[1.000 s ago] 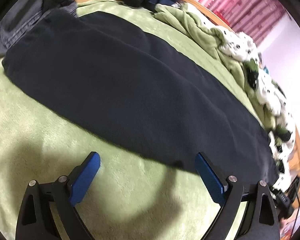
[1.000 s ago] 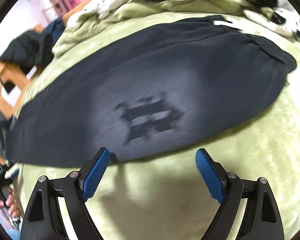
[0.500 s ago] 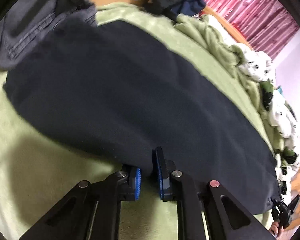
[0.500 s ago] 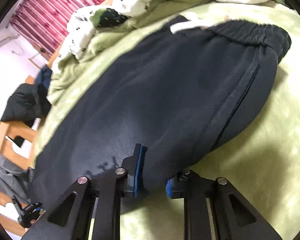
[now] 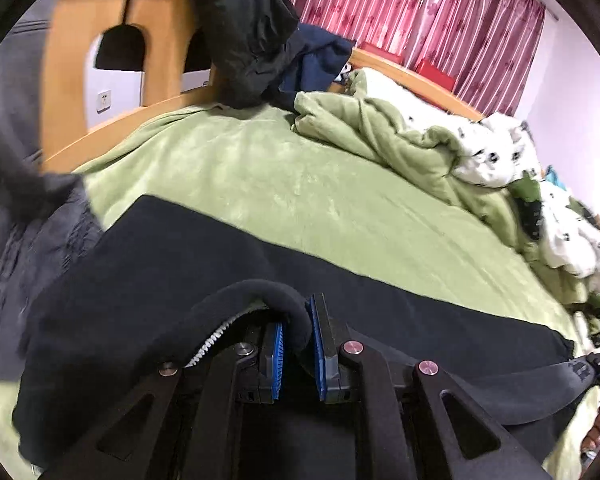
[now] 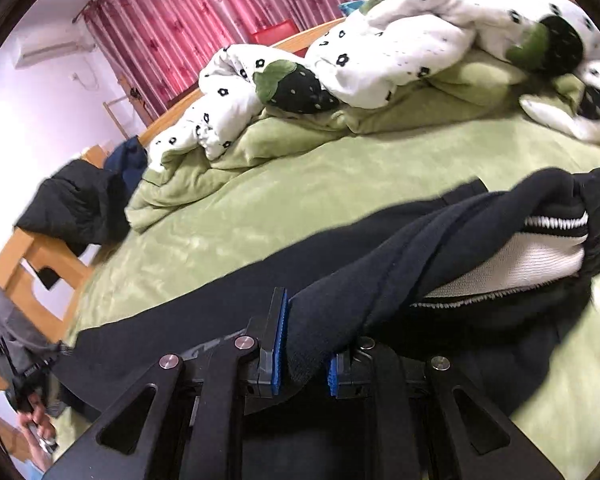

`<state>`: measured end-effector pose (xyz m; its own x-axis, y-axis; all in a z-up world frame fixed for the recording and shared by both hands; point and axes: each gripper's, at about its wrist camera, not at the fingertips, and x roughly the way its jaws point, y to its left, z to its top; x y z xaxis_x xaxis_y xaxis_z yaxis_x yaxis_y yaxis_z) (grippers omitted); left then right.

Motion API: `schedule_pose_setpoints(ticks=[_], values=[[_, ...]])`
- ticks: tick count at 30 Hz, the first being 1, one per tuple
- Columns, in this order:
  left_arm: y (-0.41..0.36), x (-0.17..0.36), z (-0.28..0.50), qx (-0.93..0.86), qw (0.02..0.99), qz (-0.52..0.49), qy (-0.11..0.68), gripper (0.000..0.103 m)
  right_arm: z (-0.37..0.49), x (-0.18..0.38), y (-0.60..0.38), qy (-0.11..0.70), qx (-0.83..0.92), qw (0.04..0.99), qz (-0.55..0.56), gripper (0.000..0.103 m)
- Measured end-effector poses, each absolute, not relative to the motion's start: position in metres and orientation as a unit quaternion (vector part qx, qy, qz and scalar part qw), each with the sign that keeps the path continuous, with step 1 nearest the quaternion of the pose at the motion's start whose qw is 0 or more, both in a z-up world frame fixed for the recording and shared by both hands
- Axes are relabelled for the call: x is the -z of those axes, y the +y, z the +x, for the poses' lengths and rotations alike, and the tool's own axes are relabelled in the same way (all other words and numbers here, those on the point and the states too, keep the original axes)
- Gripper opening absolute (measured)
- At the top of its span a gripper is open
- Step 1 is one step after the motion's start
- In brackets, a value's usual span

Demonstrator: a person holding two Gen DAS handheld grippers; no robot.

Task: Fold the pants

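Dark navy pants (image 5: 148, 264) lie lengthwise across a green blanket on a bed. My left gripper (image 5: 298, 354) is shut on the near edge of the pants and holds it raised, so a fold of cloth arches over the blue pads. My right gripper (image 6: 304, 354) is shut on the near edge of the pants (image 6: 384, 272) close to the waistband, lifted so the white knit lining (image 6: 532, 256) shows. The far edge of the pants still rests on the blanket.
Green blanket (image 5: 300, 184) covers the bed. A bunched white and green duvet (image 6: 380, 60) lies along the far side. A dark jacket (image 5: 244, 28) hangs on the wooden bed frame (image 5: 84, 40). Grey jeans (image 5: 24, 248) lie at the left end.
Both grippers went from open in front of the pants to shut on their near edge, then lifted it up off the blanket and toward the far side.
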<state>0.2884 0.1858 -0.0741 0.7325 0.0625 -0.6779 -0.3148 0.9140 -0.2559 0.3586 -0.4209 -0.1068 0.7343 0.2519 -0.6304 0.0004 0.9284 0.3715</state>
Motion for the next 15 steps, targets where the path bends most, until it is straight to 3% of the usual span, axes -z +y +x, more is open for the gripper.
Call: schedule_pose_setpoints(ticks=[4, 6, 8, 10, 13, 15], values=[[0.171, 0.095, 0.337, -0.124, 0.903, -0.146, 0.383, 0.014, 0.410, 0.132, -0.411, 0.393, -0.046, 0.905, 0.158, 0.019], [0.166, 0.104, 0.354, -0.136, 0.897, -0.132, 0.399, 0.019, 0.431, 0.146, -0.410, 0.408, -0.043, 0.898, 0.162, 0.027], [0.162, 0.106, 0.360, -0.133, 0.895, -0.131, 0.405, 0.040, 0.439, 0.152, -0.411, 0.409, -0.039, 0.896, 0.168, 0.044], [0.158, 0.100, 0.354, -0.119, 0.900, -0.142, 0.394, 0.050, 0.432, 0.146, -0.412, 0.395, -0.029, 0.903, 0.166, 0.054], [0.153, 0.081, 0.328, -0.102, 0.914, -0.150, 0.364, 0.078, 0.402, 0.124, -0.415, 0.363, -0.040, 0.916, 0.166, 0.065], [0.152, 0.070, 0.305, -0.095, 0.919, -0.160, 0.346, 0.081, 0.374, 0.111, -0.418, 0.348, -0.041, 0.923, 0.159, 0.071]])
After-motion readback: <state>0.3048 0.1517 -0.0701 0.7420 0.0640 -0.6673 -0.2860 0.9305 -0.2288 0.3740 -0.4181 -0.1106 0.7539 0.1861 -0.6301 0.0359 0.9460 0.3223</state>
